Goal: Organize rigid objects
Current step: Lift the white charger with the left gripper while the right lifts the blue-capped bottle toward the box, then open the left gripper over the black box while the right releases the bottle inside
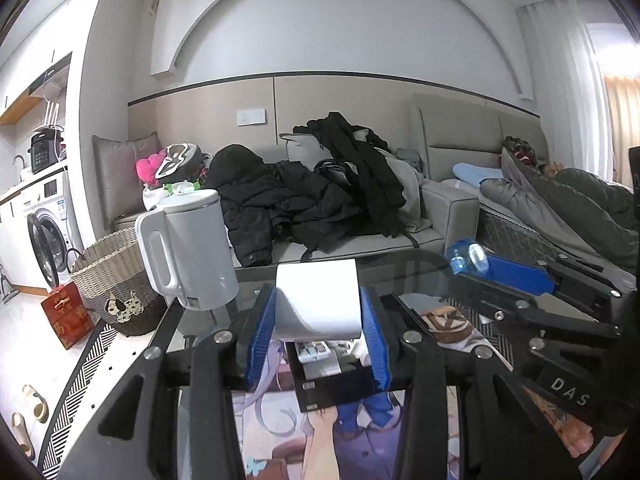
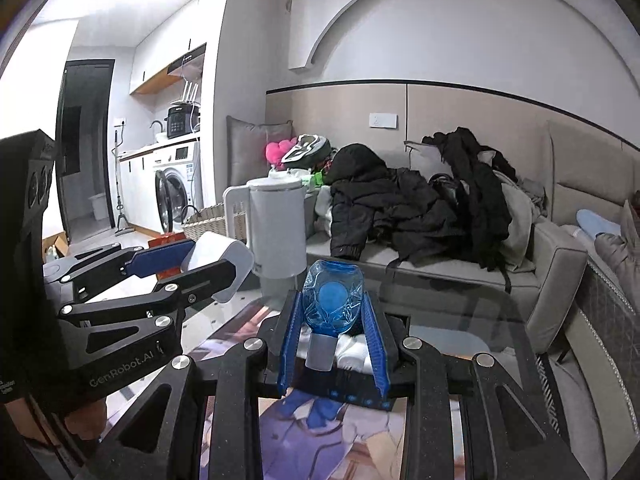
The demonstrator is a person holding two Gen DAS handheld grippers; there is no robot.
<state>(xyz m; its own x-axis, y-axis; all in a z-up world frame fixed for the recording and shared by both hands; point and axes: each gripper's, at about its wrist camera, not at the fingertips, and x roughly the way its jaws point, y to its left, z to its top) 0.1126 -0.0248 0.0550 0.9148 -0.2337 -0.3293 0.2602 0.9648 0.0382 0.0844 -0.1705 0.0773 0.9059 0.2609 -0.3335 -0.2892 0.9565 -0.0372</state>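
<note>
Standing by the glass table (image 1: 420,276), I saw both tools loaded and held up off its surface. The left gripper (image 1: 318,344) had its blue pads clenched on a white cup (image 1: 318,300), pinched at the sides with the cup lying along the fingers, its pale body pointing toward the sofa (image 1: 360,240). That sideways squeeze looked chosen because the cup's walls were smooth and round; a grip across the widest part would keep it from rolling out. The right gripper (image 2: 334,344) was clamped on a blue plastic bottle (image 2: 333,304), cap end toward the camera and the crumpled base pointing away. I judged the jaws sat low on the body near the neck, where the thin plastic is stiffer and less likely to buckle.

A white kettle (image 1: 188,248) stood upright near the far left corner of the table, just beyond the cup, and a black box (image 1: 332,376) lay open below the left fingers. My guess was that the cup and bottle were both being carried toward a place beside the kettle or into that box, though which I could not tell.
</note>
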